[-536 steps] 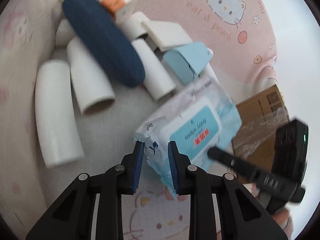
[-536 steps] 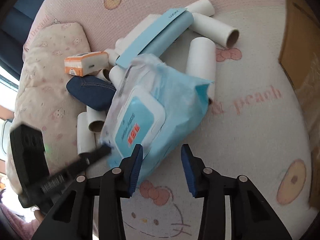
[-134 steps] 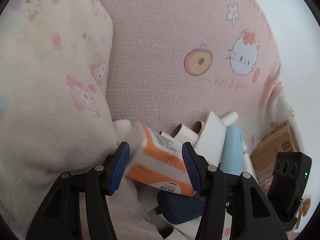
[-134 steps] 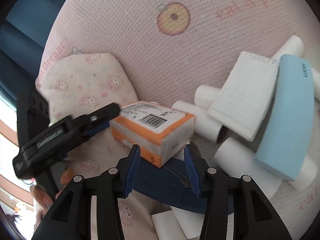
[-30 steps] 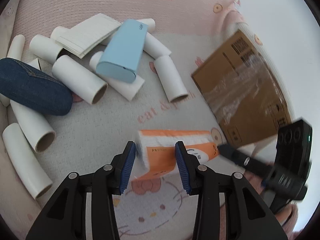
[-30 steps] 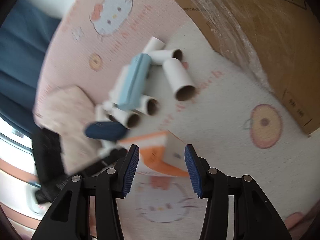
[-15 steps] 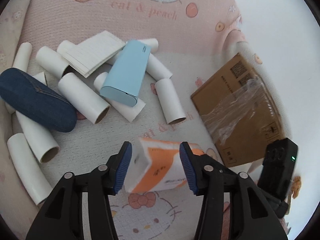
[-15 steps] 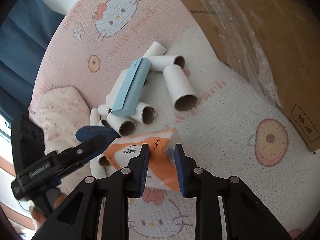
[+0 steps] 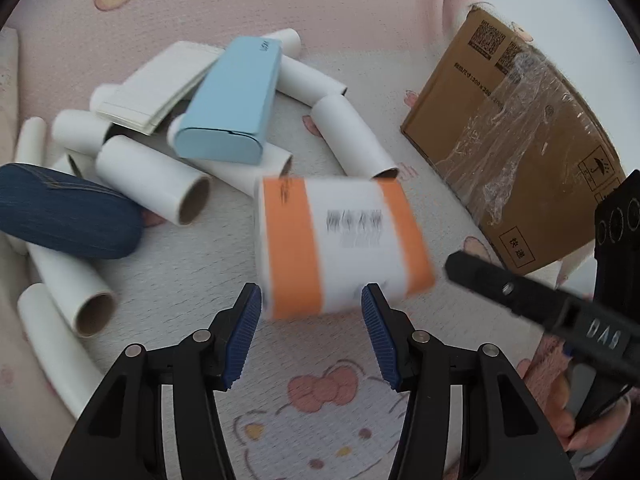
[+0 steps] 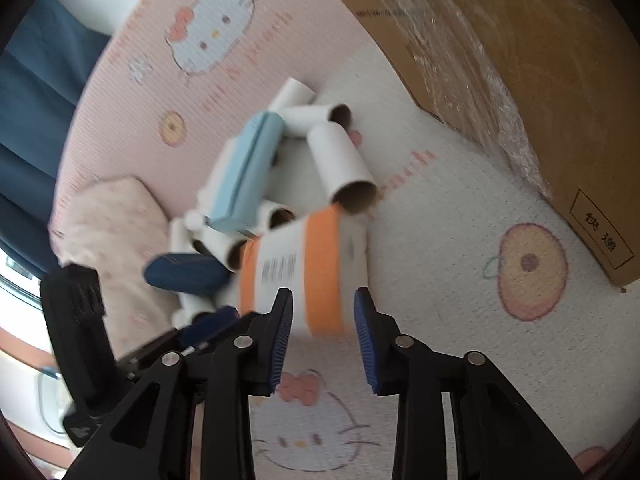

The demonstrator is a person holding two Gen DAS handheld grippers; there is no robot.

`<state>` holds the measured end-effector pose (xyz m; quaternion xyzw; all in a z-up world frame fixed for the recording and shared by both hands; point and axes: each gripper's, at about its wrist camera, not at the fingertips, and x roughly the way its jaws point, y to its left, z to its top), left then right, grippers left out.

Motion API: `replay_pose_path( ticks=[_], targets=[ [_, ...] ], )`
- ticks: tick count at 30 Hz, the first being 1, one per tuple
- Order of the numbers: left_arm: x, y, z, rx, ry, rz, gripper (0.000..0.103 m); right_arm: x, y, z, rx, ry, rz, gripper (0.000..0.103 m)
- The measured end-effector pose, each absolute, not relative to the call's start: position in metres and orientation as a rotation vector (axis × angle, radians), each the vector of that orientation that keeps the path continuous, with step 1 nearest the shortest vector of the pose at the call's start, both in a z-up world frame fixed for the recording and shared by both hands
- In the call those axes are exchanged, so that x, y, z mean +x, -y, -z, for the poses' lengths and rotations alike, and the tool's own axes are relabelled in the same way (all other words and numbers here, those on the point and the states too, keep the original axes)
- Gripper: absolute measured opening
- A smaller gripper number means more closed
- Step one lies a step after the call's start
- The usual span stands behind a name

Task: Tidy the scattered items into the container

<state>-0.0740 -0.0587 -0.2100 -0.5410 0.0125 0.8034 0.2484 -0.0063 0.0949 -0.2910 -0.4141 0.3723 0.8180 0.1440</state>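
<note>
An orange-and-white tissue pack shows blurred, barcode side up, just beyond both grippers' tips over the pink cartoon-cat sheet. My left gripper is open, and the pack is wider than its gap and ahead of its pads. My right gripper has its jaws opening. The pack's near edge shows between them, and its pads are not pressing on it. In the left wrist view the right gripper reaches in from the right, its tip a little clear of the pack. The cardboard box stands to the right.
Behind the pack lie a light-blue case, a dark denim case, a white pad and several white cardboard tubes. A pillow lies at the left. A hand holds the right gripper.
Half a second ago the right gripper was shut on the pack. Its jaws have since parted, and the pack has turned barcode side up and blurred. The left gripper has come closer to the sheet.
</note>
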Motion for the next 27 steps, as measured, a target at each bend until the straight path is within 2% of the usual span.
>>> replay_pose_path(
  ticks=[3, 7, 17, 21, 27],
  targets=[
    [-0.076, 0.060, 0.207, -1.466, -0.013, -2.186, 0.057, -0.011, -0.097, 0.296, -1.219, -1.088, -2.348, 0.033],
    [-0.084, 0.066, 0.209, -1.508, 0.064, -2.169, 0.057, -0.020, -0.107, 0.300, -1.193, -1.117, -2.329, 0.048],
    [-0.098, 0.082, 0.233, -1.562, 0.384, -2.154, 0.055, -0.038, -0.112, 0.314, -1.229, -1.172, -2.342, 0.048],
    [-0.092, 0.085, 0.231, -1.550, 0.408, -2.170, 0.048, -0.041, -0.106, 0.312, -1.246, -1.041, -2.369, 0.036],
    [-0.081, 0.087, 0.212, -1.509, 0.384, -2.189, 0.047, -0.039, -0.096, 0.300, -1.246, -0.980, -2.397, 0.036]
  ],
)
